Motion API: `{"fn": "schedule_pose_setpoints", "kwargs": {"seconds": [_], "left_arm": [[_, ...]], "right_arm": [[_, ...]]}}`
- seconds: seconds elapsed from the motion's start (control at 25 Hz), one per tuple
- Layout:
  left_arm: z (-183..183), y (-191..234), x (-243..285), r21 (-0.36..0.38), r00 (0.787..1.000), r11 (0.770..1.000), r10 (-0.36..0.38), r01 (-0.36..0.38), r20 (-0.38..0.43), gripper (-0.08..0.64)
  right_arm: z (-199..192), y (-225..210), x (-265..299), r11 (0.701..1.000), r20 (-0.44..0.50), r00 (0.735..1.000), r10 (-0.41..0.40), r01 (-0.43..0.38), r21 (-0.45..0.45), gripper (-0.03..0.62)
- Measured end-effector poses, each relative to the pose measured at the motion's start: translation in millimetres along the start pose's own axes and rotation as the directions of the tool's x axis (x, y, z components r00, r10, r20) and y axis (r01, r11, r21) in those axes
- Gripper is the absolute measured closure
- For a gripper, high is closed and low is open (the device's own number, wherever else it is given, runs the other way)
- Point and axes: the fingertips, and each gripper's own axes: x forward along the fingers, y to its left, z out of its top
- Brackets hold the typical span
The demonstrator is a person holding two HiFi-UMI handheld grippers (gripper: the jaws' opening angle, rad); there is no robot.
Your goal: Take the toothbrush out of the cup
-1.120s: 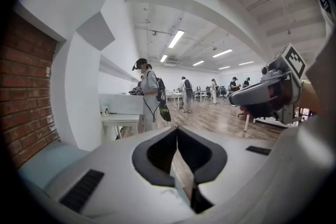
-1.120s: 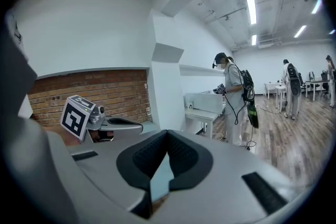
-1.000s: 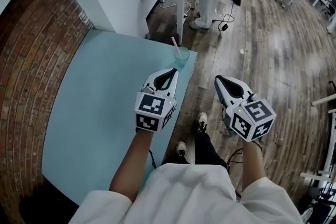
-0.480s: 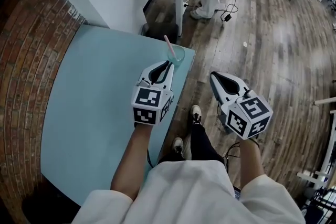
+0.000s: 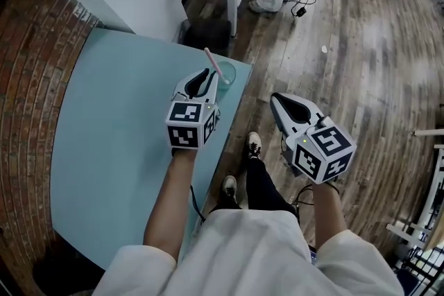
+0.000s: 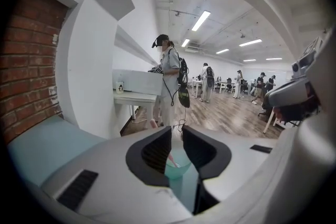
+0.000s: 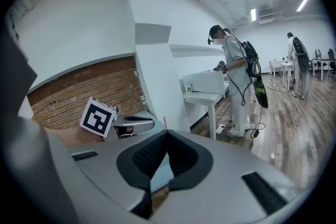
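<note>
Well right of the cup (image 5: 225, 75) and back from it: right gripper (image 5: 275, 98), jaws together, empty. Just short of the cup: left gripper (image 5: 206, 73), clearly nearer, jaws opening, nothing pressed between. Dead ahead, inside the cup: pink toothbrush (image 5: 211, 64), near upright, handle tipped toward left jaw.

Open-plan robotics lab or data-recording workspace, not home. Wood-plank floor (image 5: 361, 66) ran long under rows of ceiling strip lights (image 6: 201, 20). Brick wall (image 5: 31, 80), white pillar (image 7: 157, 86), pale teal bench (image 5: 111, 135) in near corner. Person (image 6: 170, 68) beside white desk (image 6: 134, 96) wore head-mounted rig, cables hanging. More people (image 6: 208, 82) stood far back. Loose cables (image 5: 300, 10) lay on floor.
</note>
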Motion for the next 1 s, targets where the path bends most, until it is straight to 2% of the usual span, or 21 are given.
{"fn": "schedule_pose_setpoints", "kwargs": {"seconds": [0.4, 0.8, 1.0], "left_arm": [[-28.7, 21.5, 44.7, -0.038, 0.994, 0.997, 0.068, -0.072, -0.089, 0.460], [-44.6, 35.3, 69.5, -0.067, 0.987, 0.990, 0.119, -0.127, -0.108, 0.420], [-47.7, 34.8, 77.4, -0.072, 0.988, 0.991, 0.109, -0.117, -0.108, 0.420]], "right_arm": [[-11.6, -23.5, 17.2, 1.000, -0.047, 0.999, 0.015, -0.014, 0.026, 0.594], [-31.7, -35.1, 29.3, 0.999, -0.100, 0.994, 0.034, -0.030, 0.037, 0.595], [-39.9, -39.1, 34.1, 0.999, -0.120, 0.992, 0.038, -0.033, 0.042, 0.595]]}}
